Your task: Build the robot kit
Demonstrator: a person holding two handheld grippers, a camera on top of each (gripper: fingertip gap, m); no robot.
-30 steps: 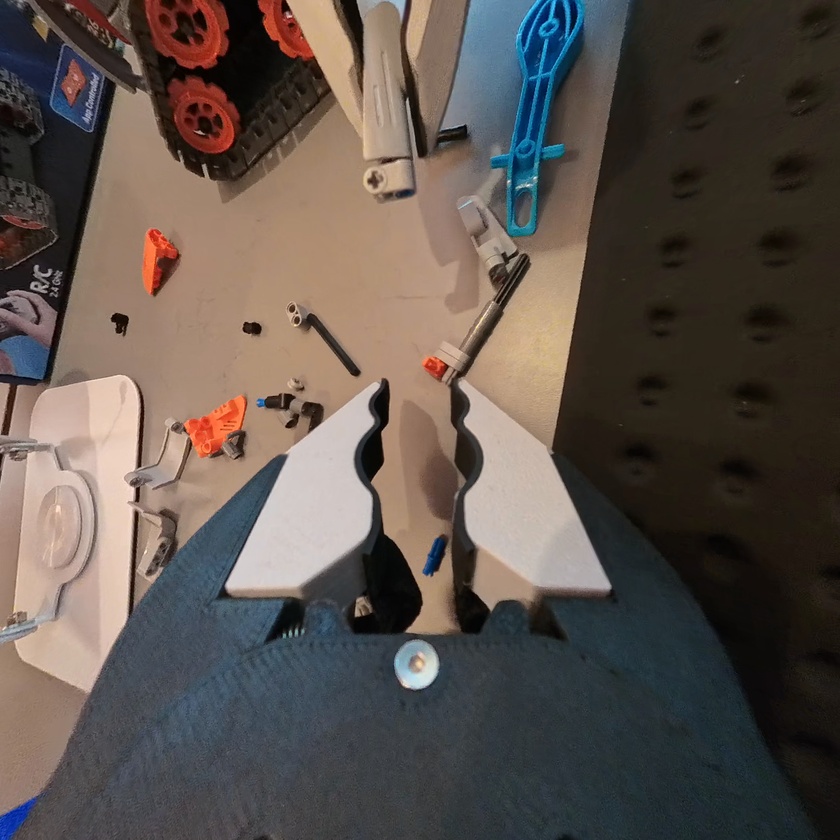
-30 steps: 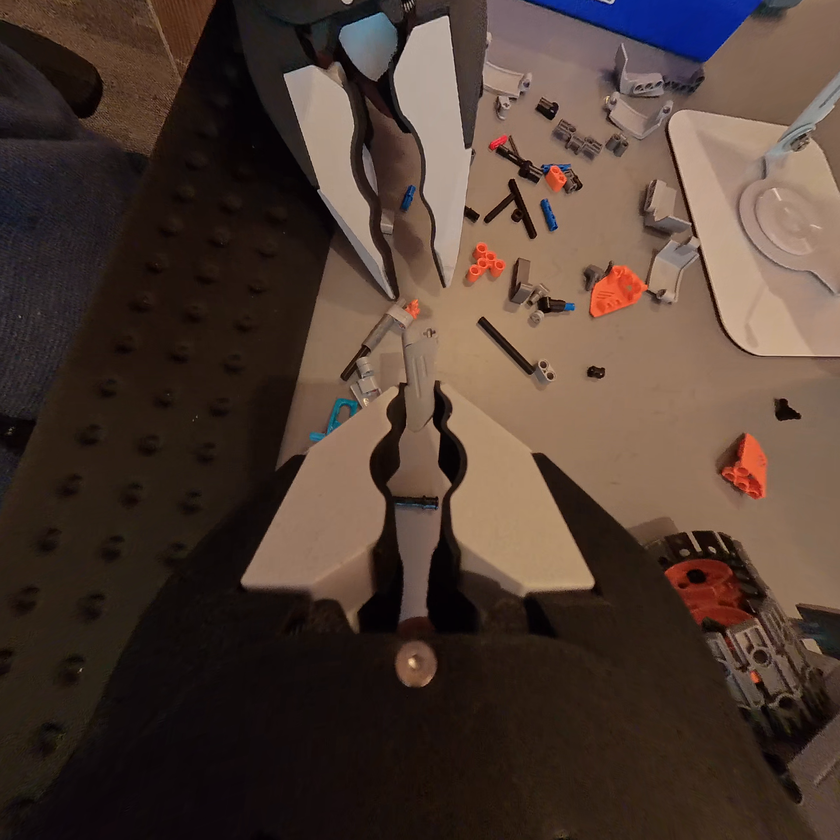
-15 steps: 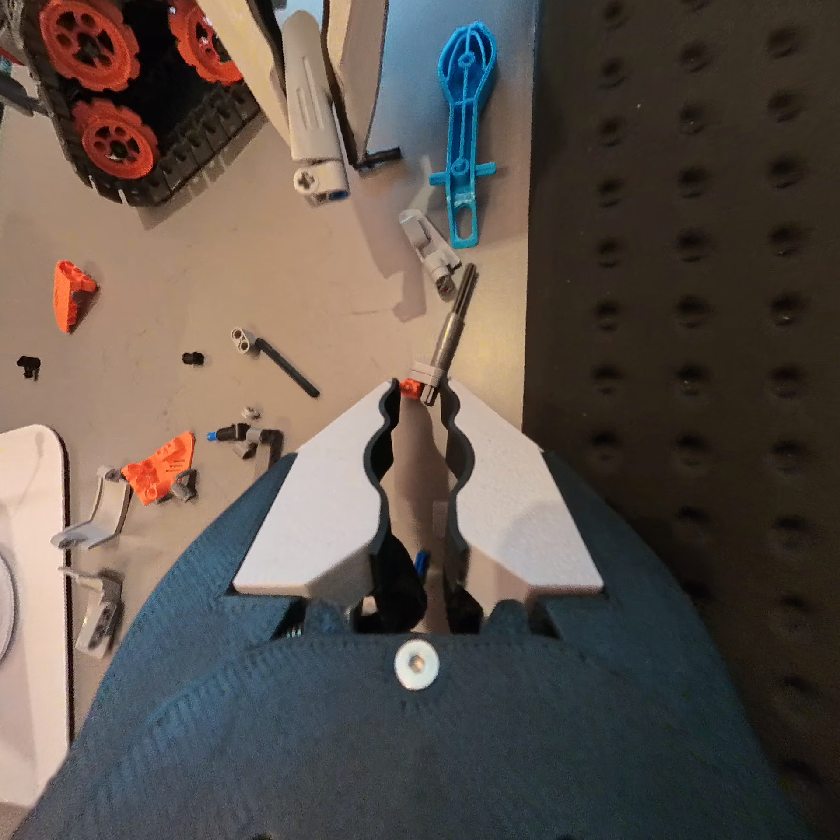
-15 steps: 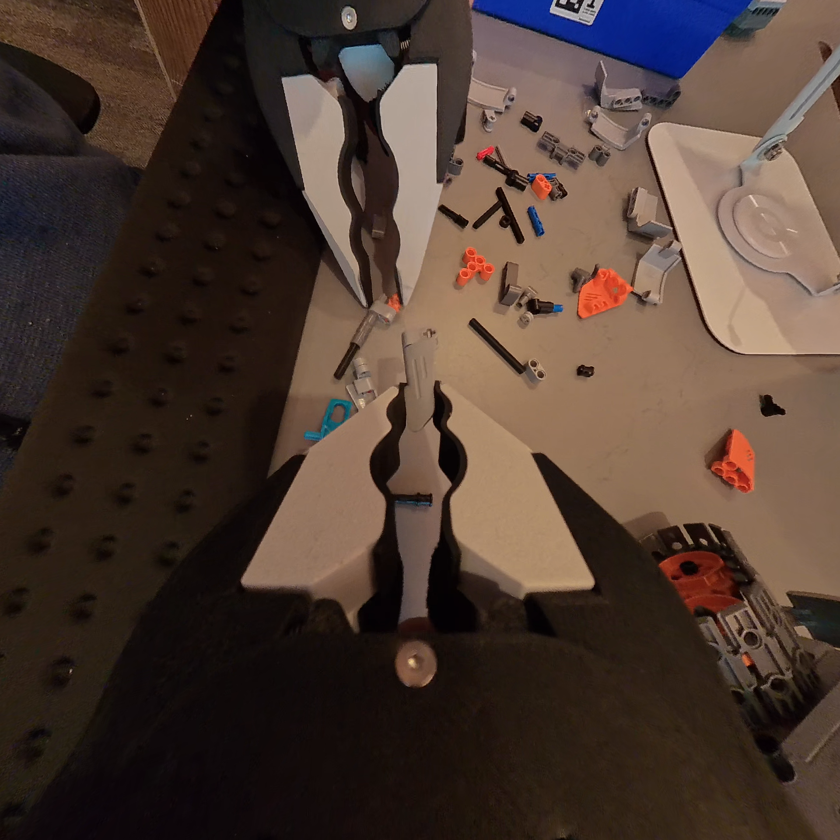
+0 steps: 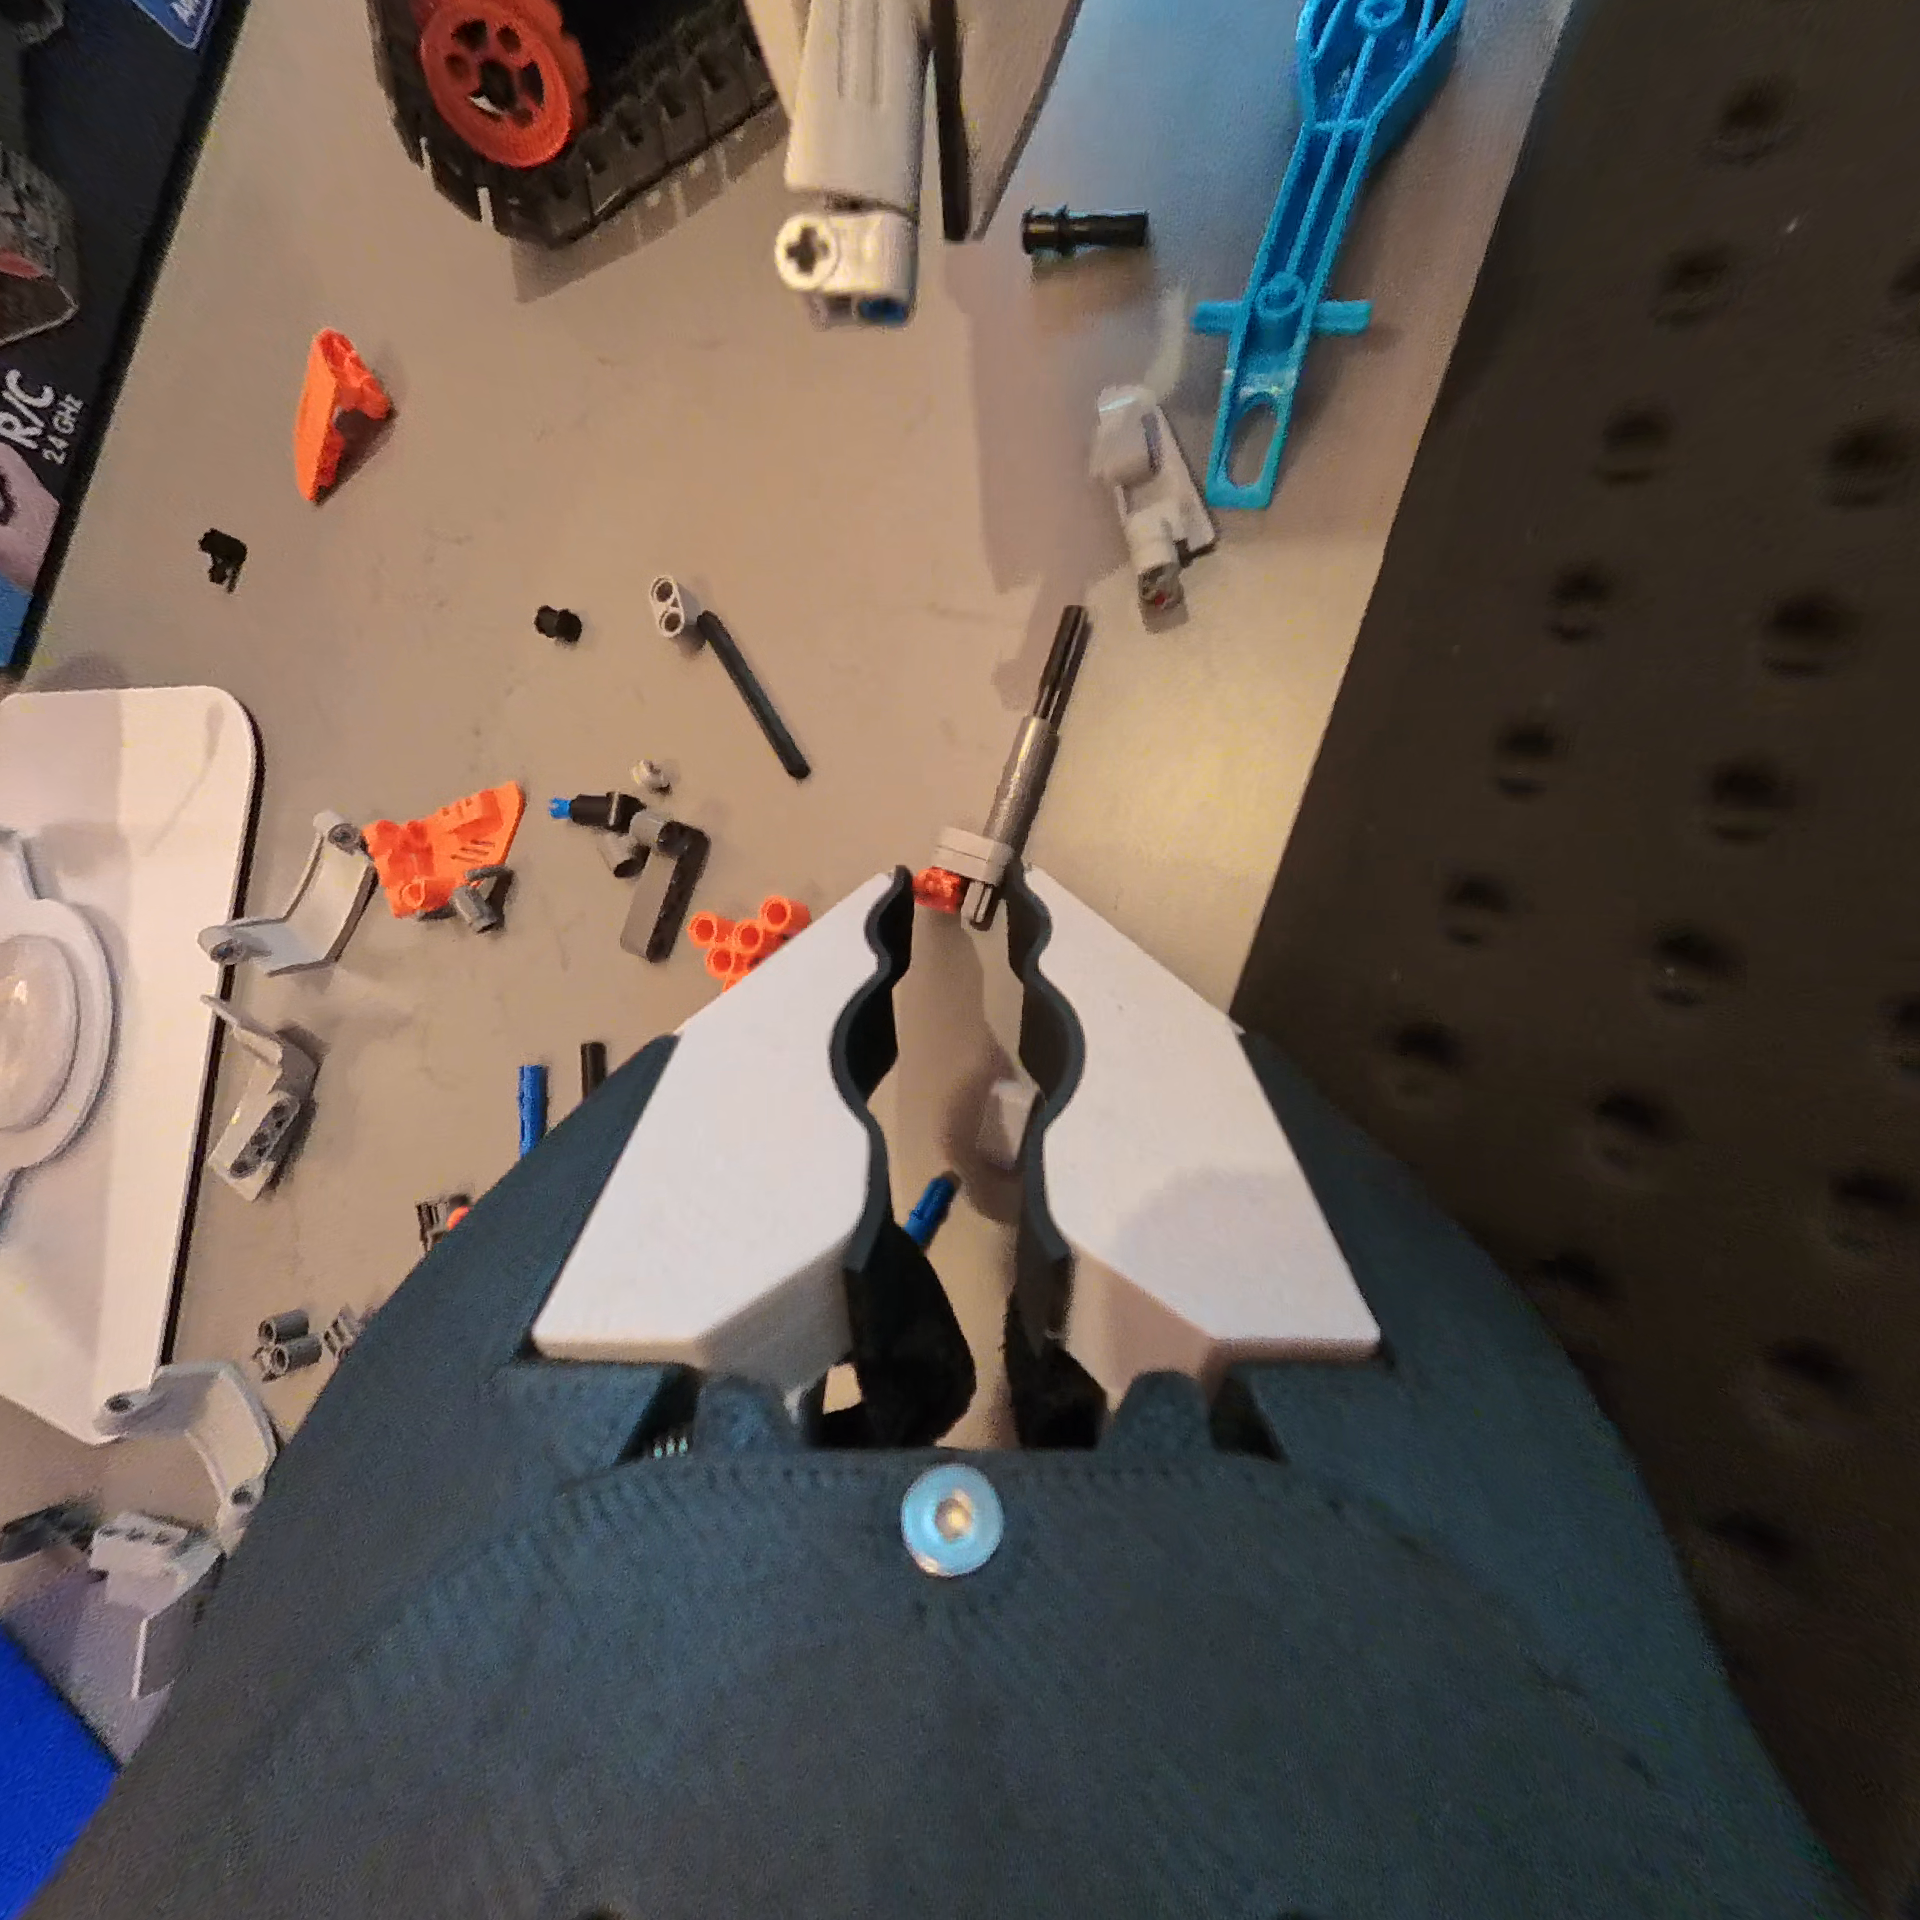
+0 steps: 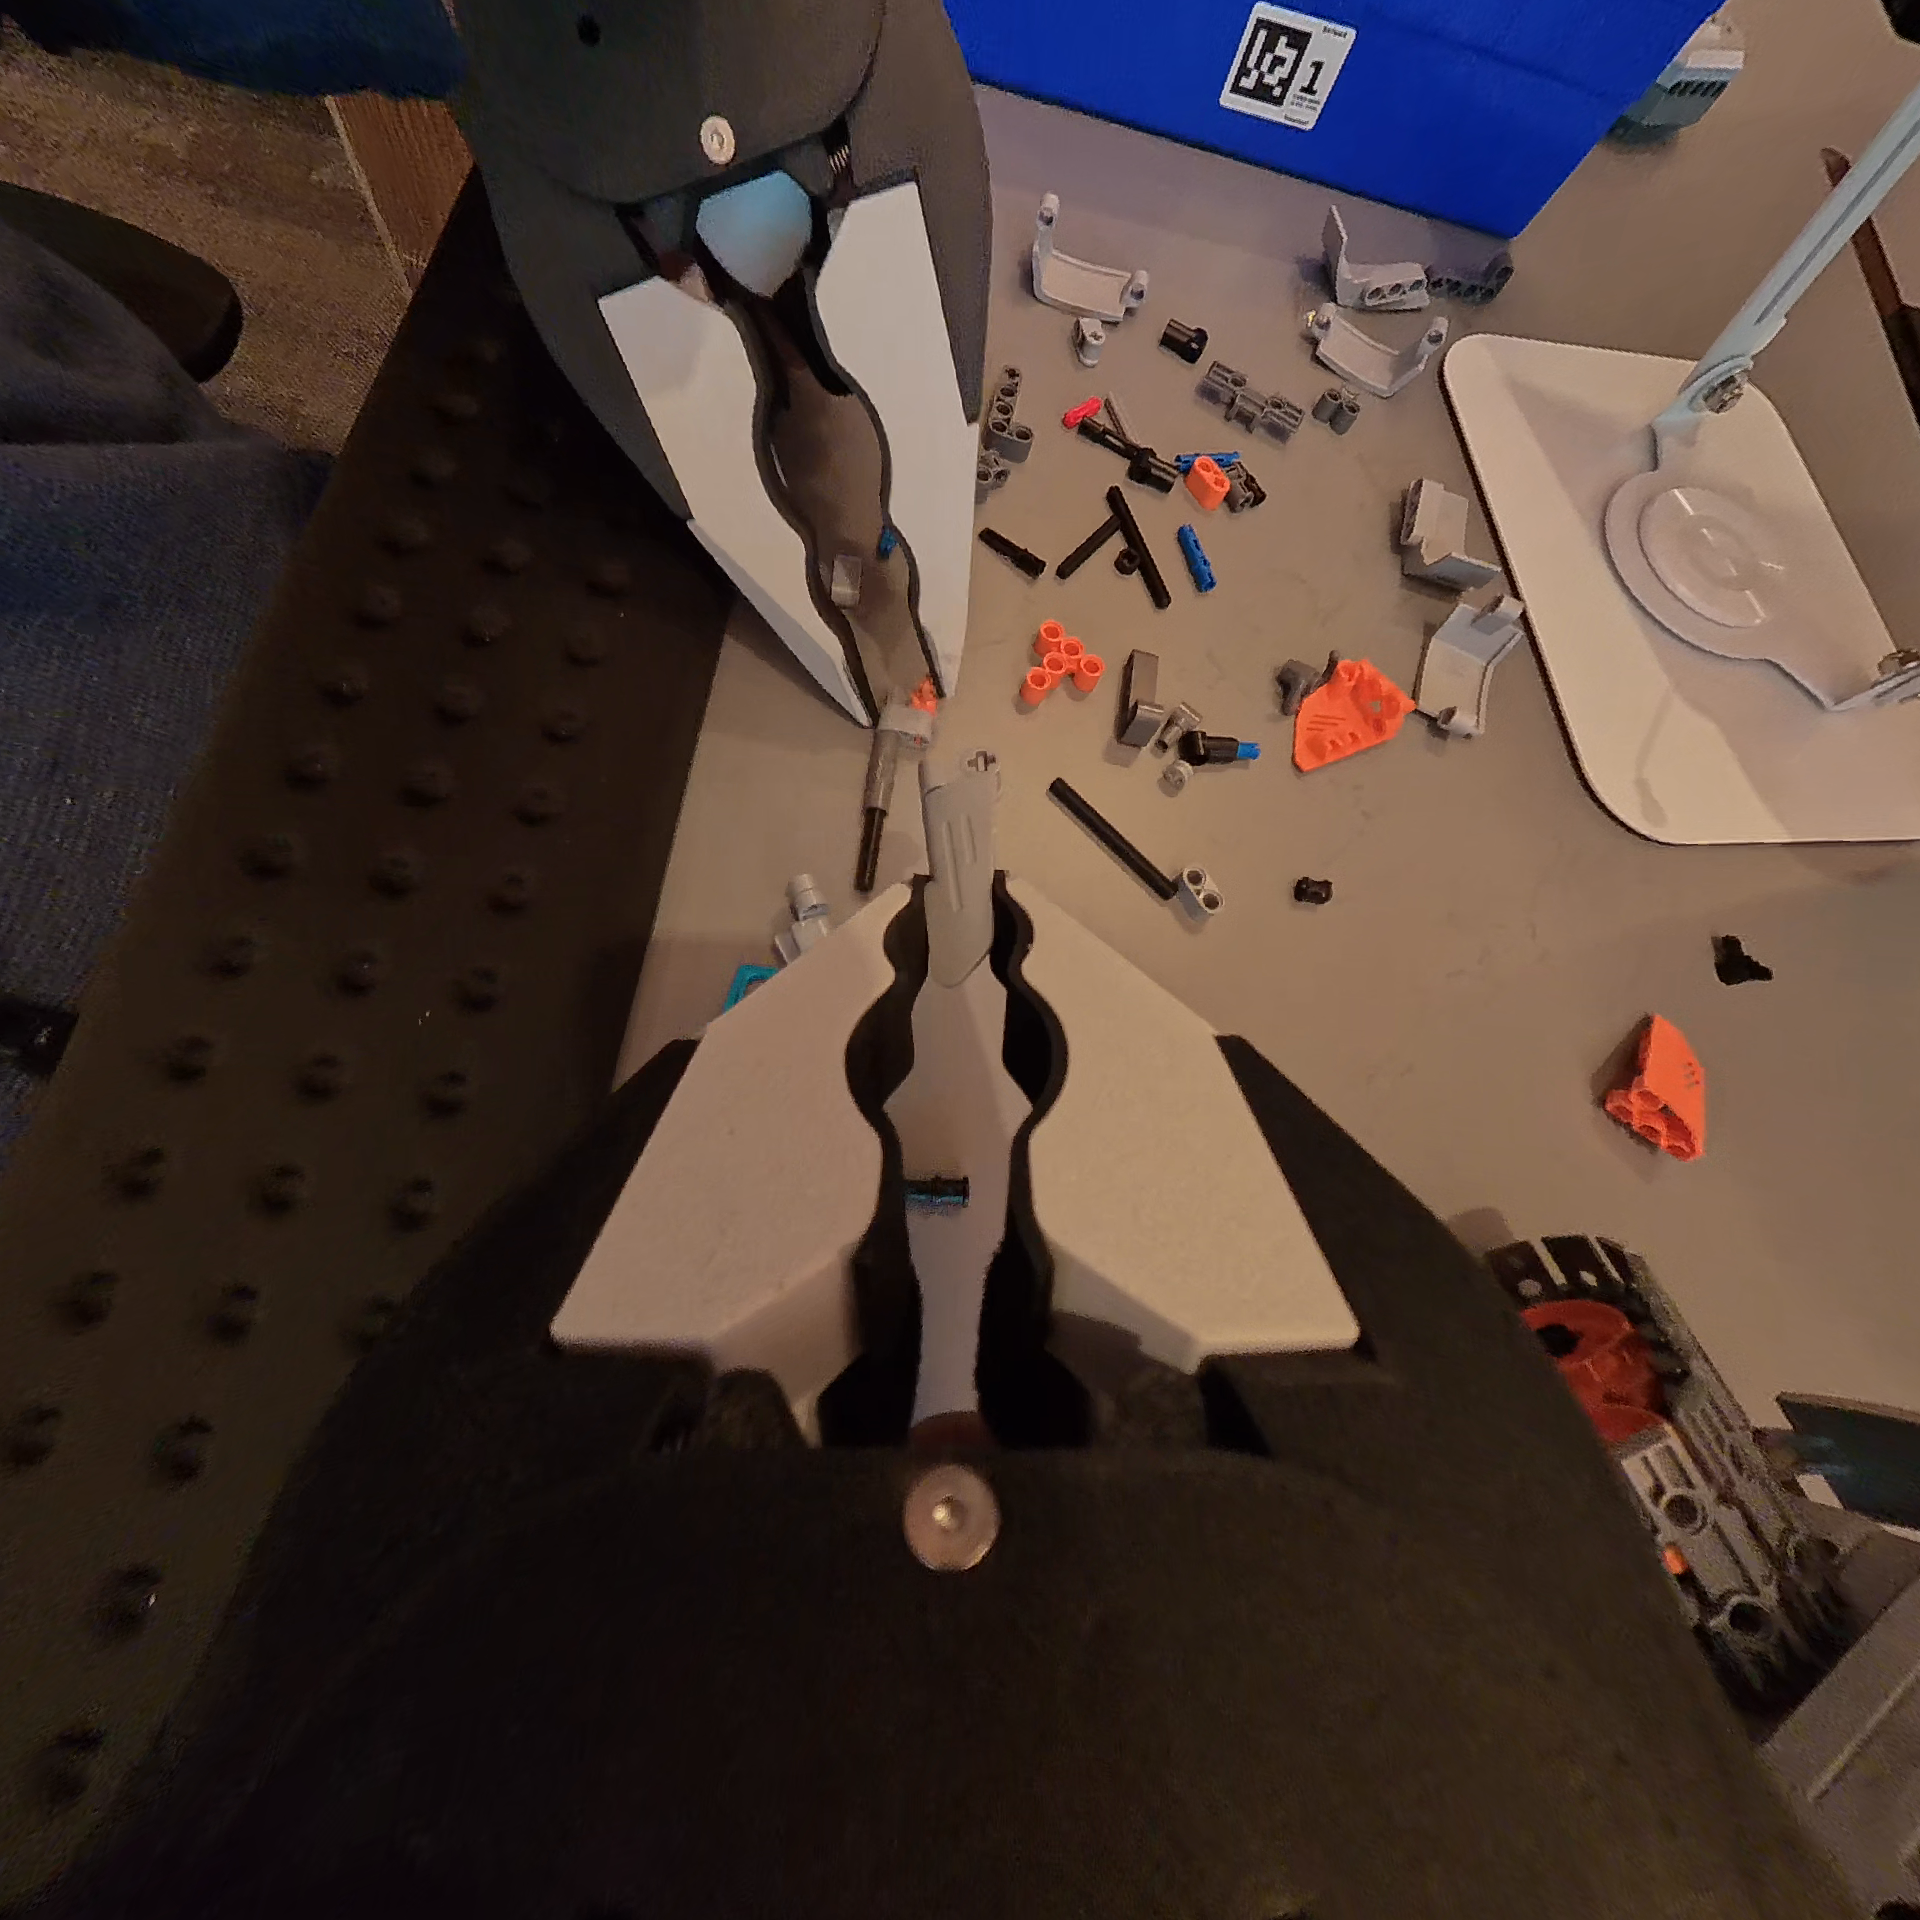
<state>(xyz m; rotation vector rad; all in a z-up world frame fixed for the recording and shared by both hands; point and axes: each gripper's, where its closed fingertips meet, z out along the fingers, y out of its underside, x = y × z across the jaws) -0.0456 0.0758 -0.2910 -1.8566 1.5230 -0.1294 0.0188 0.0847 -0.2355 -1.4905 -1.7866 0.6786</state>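
jaws of the left gripper stand narrowly apart, tips clamped on the orange-and-grey end of a grey axle assembly over the grey table. right gripper is closed on a long grey panel piece. an orange connector lies to the right.
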